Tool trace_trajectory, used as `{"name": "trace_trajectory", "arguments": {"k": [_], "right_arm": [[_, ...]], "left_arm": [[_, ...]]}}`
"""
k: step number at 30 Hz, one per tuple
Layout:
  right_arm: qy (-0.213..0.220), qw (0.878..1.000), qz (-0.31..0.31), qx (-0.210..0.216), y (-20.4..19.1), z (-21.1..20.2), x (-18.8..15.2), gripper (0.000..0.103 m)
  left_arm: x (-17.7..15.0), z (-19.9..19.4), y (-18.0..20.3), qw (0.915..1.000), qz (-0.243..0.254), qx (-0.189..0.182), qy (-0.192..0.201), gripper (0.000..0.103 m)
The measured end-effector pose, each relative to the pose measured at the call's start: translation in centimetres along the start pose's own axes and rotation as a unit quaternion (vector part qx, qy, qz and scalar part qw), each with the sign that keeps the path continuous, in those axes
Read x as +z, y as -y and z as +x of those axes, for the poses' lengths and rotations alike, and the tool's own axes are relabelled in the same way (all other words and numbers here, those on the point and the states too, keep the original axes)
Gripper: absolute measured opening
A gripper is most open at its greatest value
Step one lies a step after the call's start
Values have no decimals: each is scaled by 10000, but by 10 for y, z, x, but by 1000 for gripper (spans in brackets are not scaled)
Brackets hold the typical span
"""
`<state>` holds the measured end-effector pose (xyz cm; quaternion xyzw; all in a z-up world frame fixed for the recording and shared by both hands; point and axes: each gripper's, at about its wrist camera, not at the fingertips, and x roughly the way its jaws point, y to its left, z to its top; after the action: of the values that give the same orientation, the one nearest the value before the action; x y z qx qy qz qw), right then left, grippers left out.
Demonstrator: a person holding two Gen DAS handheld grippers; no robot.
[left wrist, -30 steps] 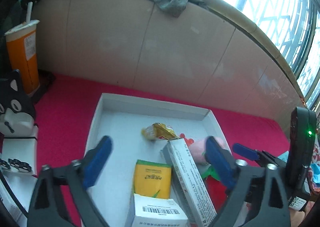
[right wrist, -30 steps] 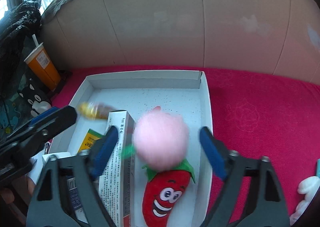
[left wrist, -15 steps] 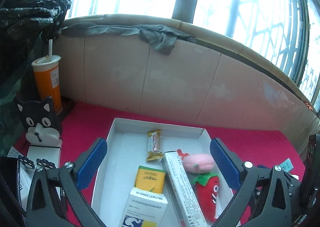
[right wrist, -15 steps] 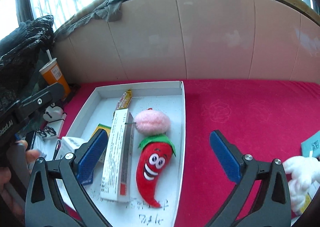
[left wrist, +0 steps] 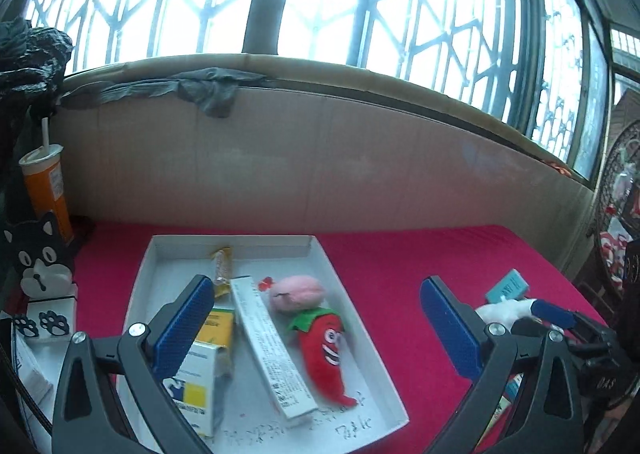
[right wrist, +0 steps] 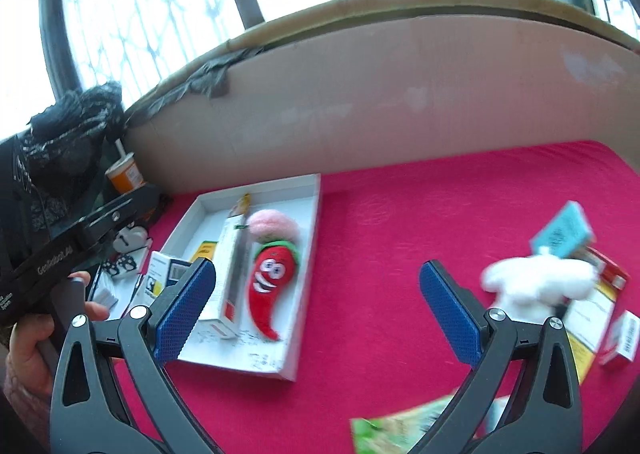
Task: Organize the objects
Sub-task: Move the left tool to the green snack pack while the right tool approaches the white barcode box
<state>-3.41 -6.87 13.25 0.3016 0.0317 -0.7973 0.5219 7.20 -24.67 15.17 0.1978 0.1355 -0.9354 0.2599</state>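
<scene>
A white shallow box (left wrist: 352, 318) (right wrist: 310, 238) lies on the red cloth. In it lie a pink plush ball (left wrist: 297, 291) (right wrist: 272, 222), a red chili plush (left wrist: 324, 350) (right wrist: 270, 286), a long white carton (left wrist: 268, 346) (right wrist: 229, 274), a yellow carton (left wrist: 218, 328), a snack bar (left wrist: 222, 268) and a white and blue carton (left wrist: 196, 382). My left gripper (left wrist: 316, 330) hangs open above the box, nothing between its jaws. My right gripper (right wrist: 318, 310) is open over bare cloth to the right of the box. A white plush (right wrist: 540, 282) (left wrist: 502, 312) lies further right.
A teal box (right wrist: 562, 230), red and white cartons (right wrist: 600, 294) and a green packet (right wrist: 404, 430) lie at the right. An orange cup with a straw (left wrist: 44, 189) and a black cat figure (left wrist: 36, 262) stand left. A cardboard wall (left wrist: 320, 161) backs the table.
Both grippers have drawn back and risen from the box. The pink ball, between the right jaws a second ago, now lies in the box. The right gripper has swung right.
</scene>
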Motion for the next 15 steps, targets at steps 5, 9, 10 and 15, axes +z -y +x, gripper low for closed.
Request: {"name": "trace_trajectory", "arguments": {"k": [5,9,10,15], "right_arm": [[562,9951,253,-779,53,-58,-11,103],[720,9859,755,-1306,105,-85,-21,103],[709,9833,895,-1414,117,-90,-24,103],[383,9725,1544,-1701,174,-101,-46,103]], "left_arm": [[-26,7,61,9945,713,-634,-434,103],[-59,19,118,9757,1440,-1319,-996,103],[-67,23,130,9697,1576,-1482,-1137,103],[-110,49,170,9453,2116,-1791,-1716,103]]}}
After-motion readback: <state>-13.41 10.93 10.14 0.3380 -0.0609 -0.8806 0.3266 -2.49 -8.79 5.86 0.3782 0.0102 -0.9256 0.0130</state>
